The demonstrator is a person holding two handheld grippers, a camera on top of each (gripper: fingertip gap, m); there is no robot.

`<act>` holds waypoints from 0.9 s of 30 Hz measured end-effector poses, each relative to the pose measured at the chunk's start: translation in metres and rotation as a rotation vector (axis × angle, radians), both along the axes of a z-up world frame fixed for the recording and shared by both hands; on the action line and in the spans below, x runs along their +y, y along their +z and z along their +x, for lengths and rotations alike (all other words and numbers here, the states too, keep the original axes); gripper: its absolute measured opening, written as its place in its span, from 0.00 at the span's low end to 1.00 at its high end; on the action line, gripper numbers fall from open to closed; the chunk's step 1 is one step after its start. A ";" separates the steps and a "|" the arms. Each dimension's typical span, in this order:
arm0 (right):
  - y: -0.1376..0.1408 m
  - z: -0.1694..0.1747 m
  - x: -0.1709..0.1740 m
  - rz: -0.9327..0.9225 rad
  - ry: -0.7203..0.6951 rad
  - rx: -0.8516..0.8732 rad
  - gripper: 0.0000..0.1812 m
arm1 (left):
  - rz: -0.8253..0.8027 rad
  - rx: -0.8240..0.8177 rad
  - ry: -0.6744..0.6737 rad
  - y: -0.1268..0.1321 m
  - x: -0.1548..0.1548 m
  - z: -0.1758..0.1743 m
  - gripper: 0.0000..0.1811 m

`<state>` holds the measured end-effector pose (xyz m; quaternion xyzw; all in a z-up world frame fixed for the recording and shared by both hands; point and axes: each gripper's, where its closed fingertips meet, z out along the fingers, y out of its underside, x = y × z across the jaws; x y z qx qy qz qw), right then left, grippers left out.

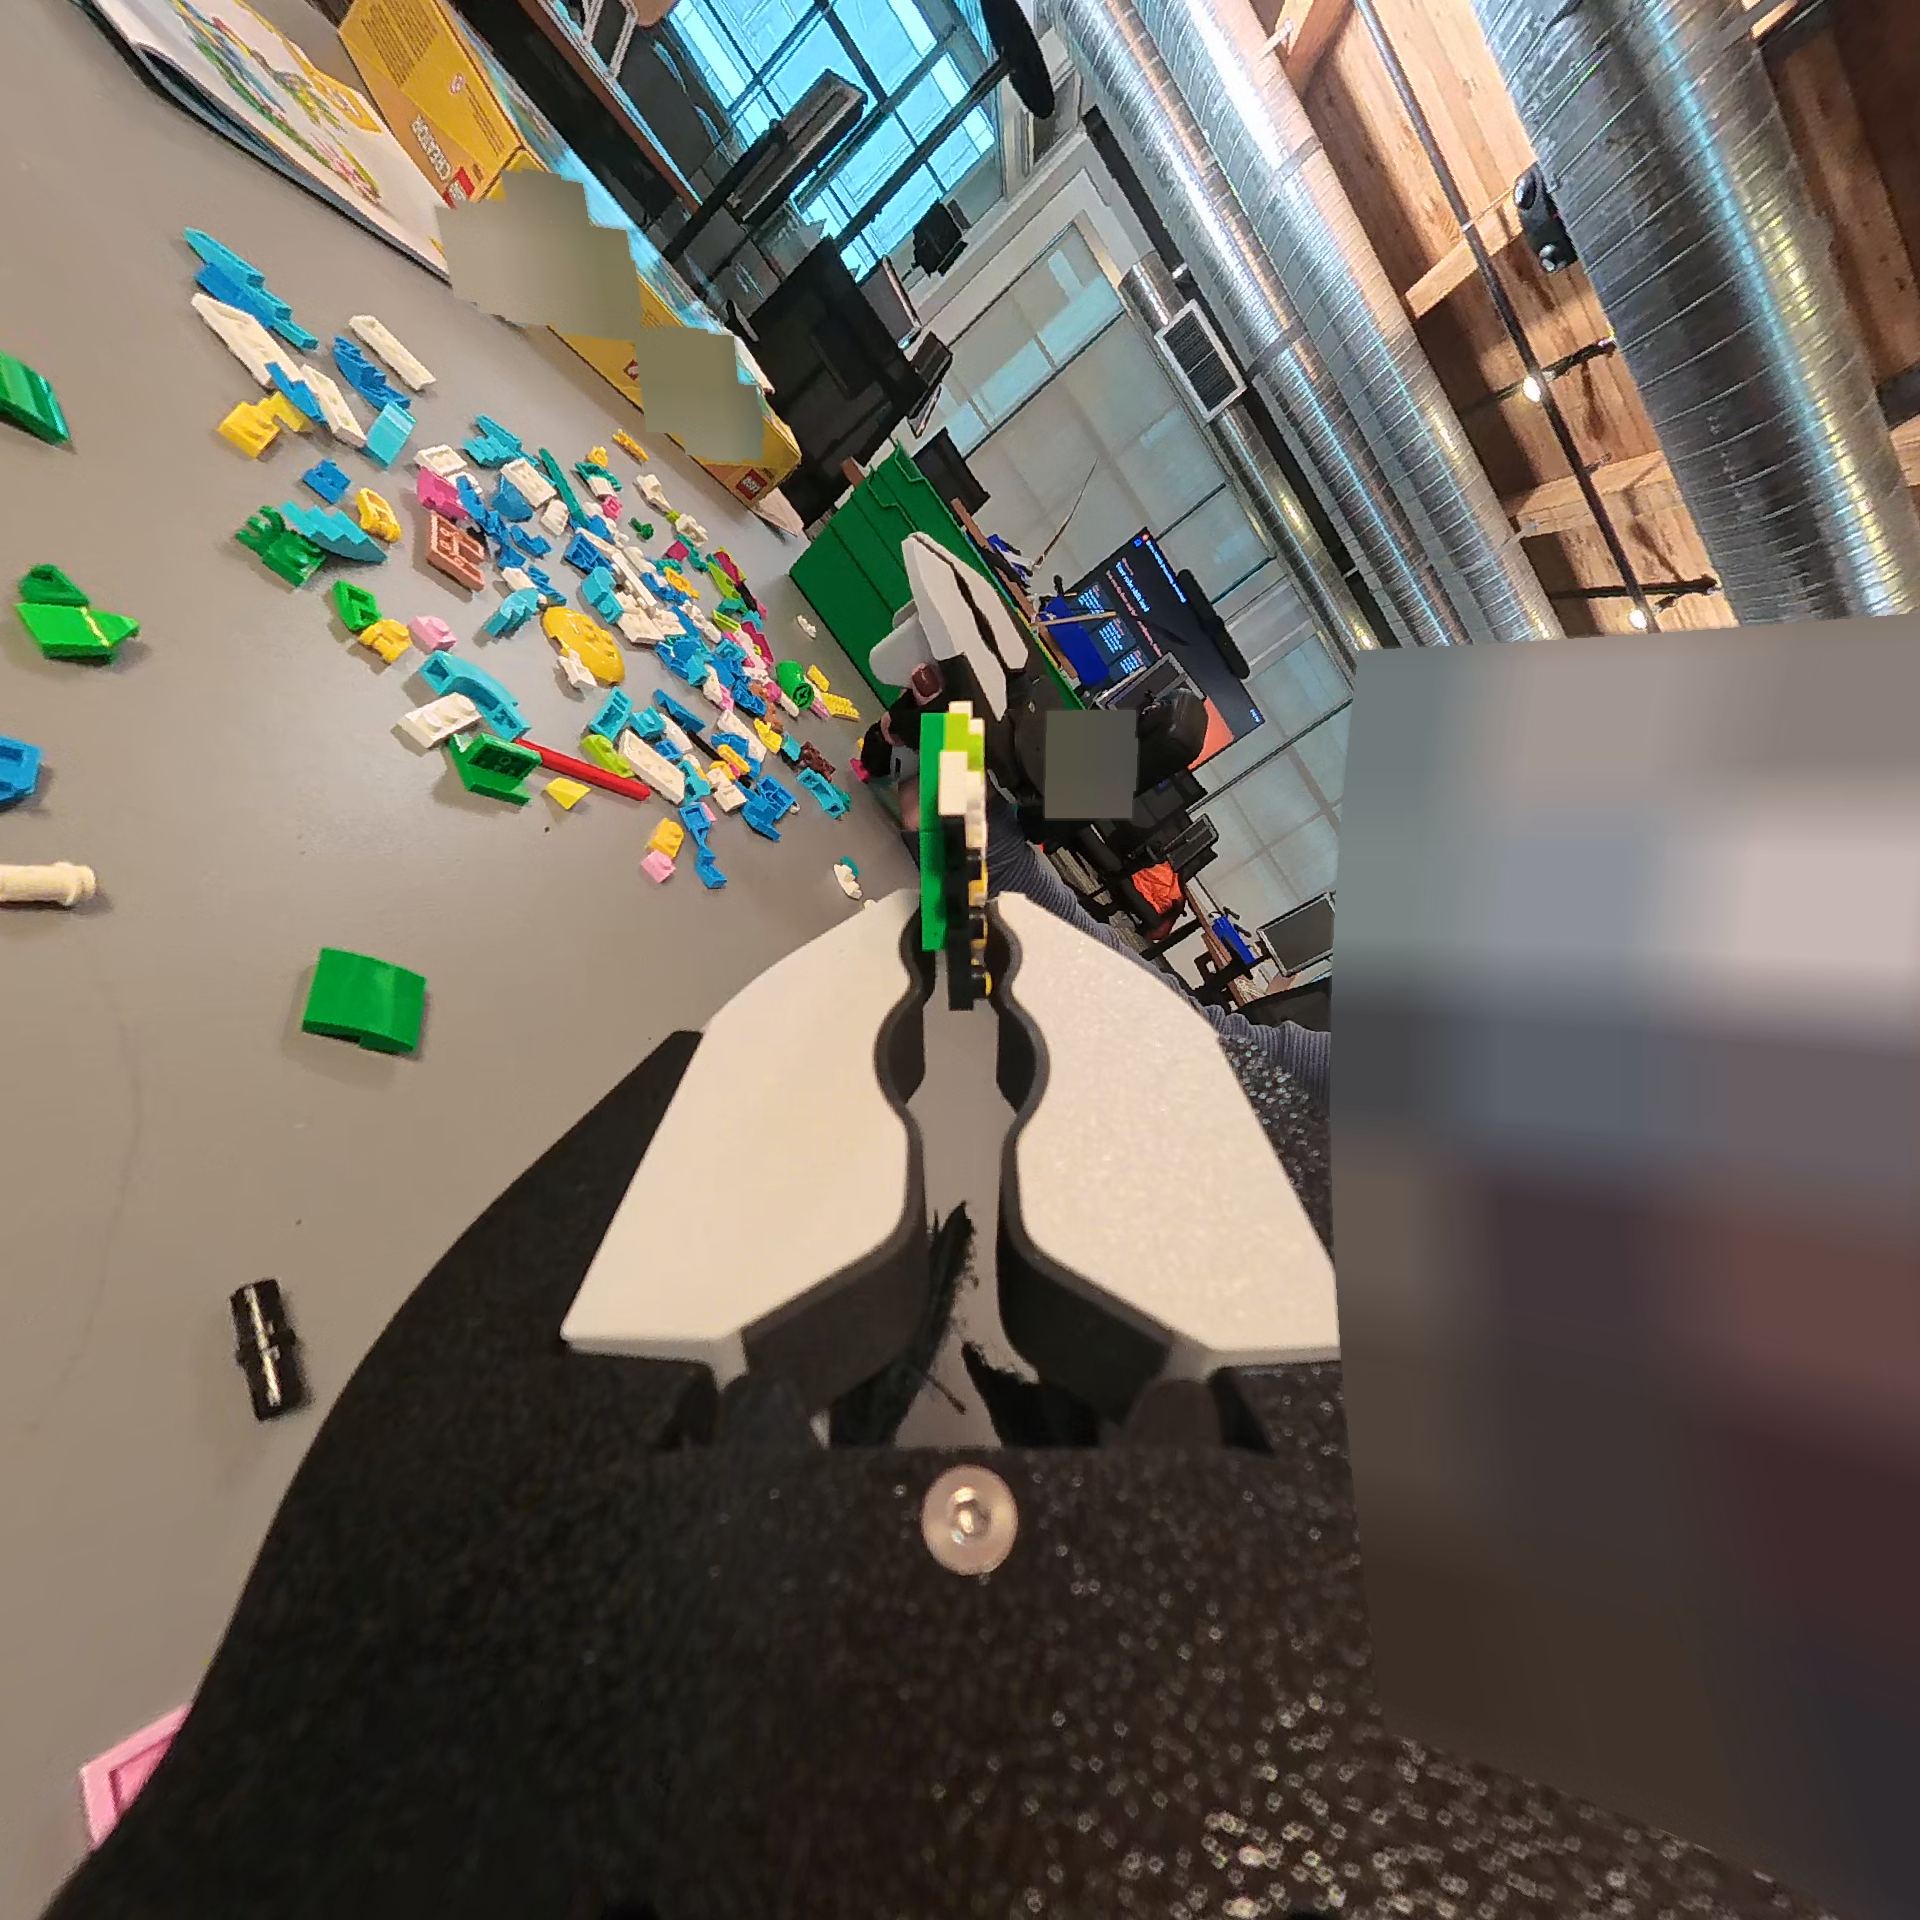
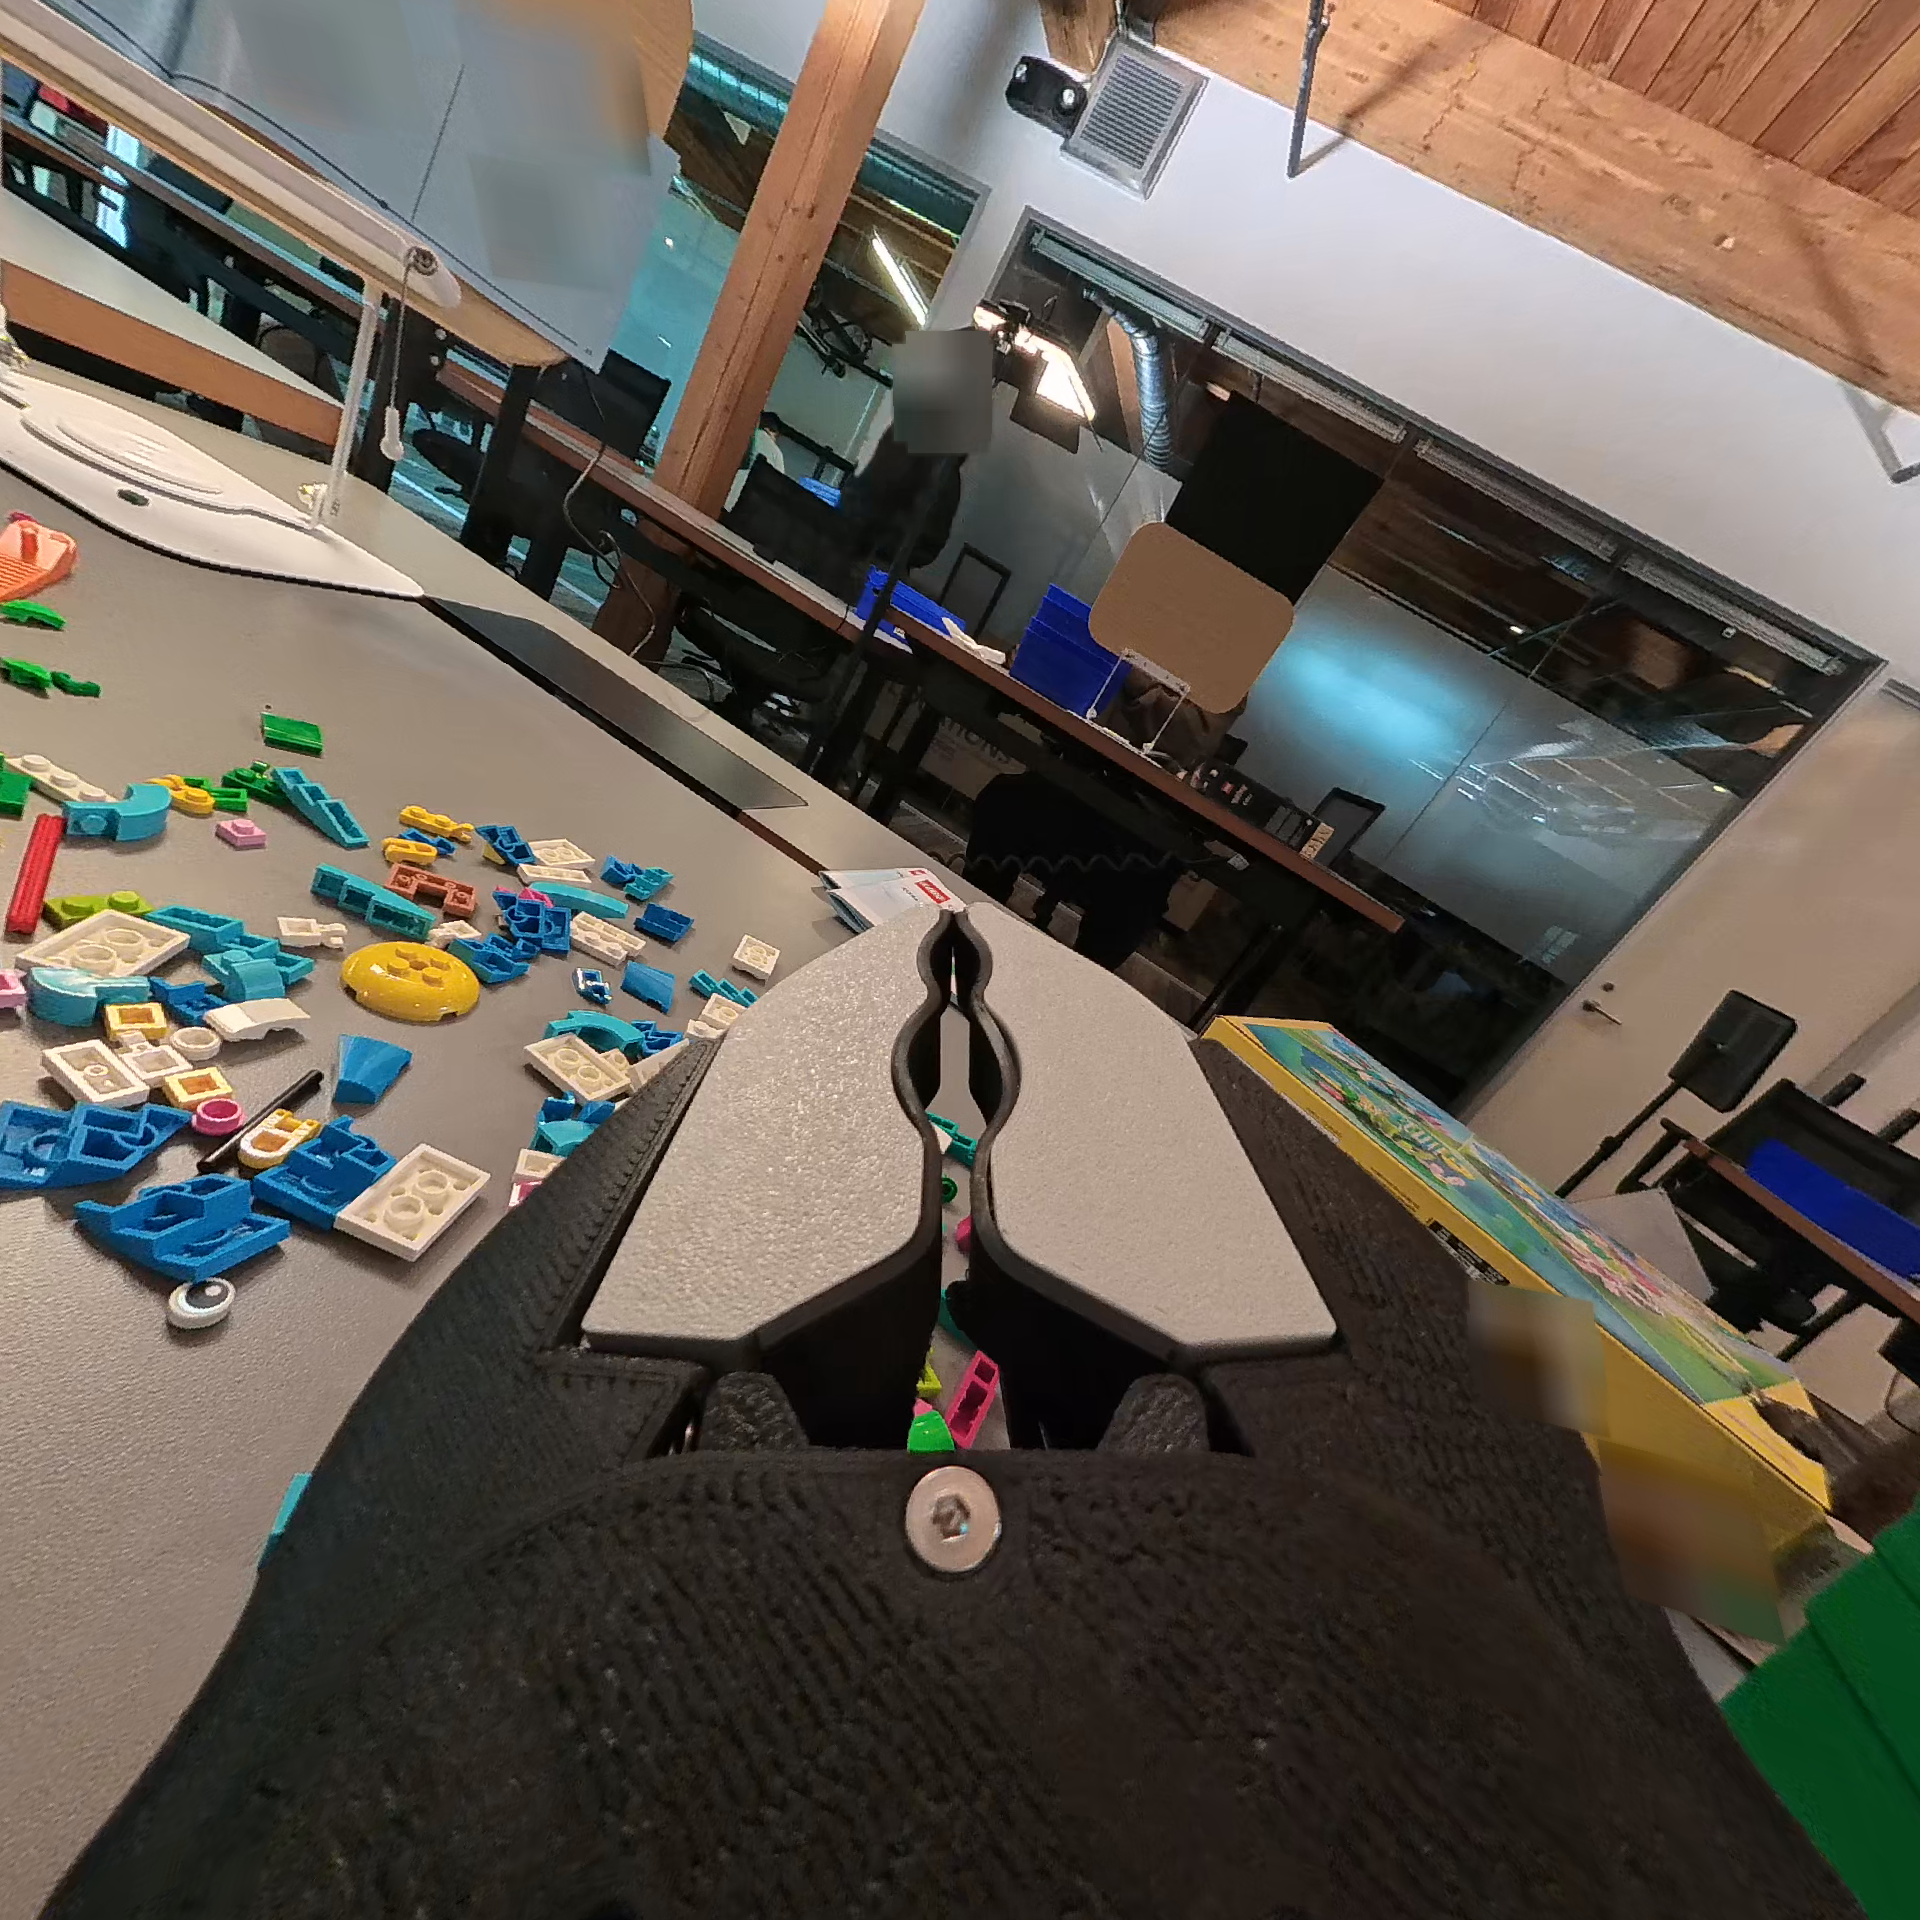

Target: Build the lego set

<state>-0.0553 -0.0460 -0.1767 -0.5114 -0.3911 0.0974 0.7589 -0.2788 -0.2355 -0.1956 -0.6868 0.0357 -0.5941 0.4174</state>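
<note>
The small stacked green, lime, white and black brick assembly (image 1: 951,852) stood edge-on, raised off the table, pinched between the grey fingertips of the left gripper (image 1: 961,930). Its far side was hidden. The right gripper (image 2: 953,920) was pressed together with nothing between its tips; in the left wrist view it (image 1: 961,623) showed beyond the assembly. Loose blue, white, yellow and pink bricks (image 1: 623,623) lay scattered on the grey tabletop (image 1: 208,1143). The yellow cardboard set box (image 2: 1507,1226) carried printing, partly covered by blur patches. An open instruction booklet (image 1: 270,94) was cut off at the frame edge.
</note>
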 end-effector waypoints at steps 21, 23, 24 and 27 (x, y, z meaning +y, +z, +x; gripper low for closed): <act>-0.004 -0.025 -0.029 -0.018 0.264 -0.039 0.03 | -0.096 0.188 -0.158 -0.024 -0.015 0.031 0.04; -0.005 -0.030 -0.037 0.005 0.293 -0.078 0.04 | -0.135 0.278 -0.279 -0.034 -0.032 0.047 0.04; -0.005 -0.033 -0.040 0.026 0.297 -0.099 0.04 | -0.157 0.326 -0.331 -0.041 -0.039 0.053 0.04; -0.007 -0.037 -0.047 0.076 0.289 -0.145 0.04 | -0.238 0.412 -0.463 -0.056 -0.060 0.068 0.05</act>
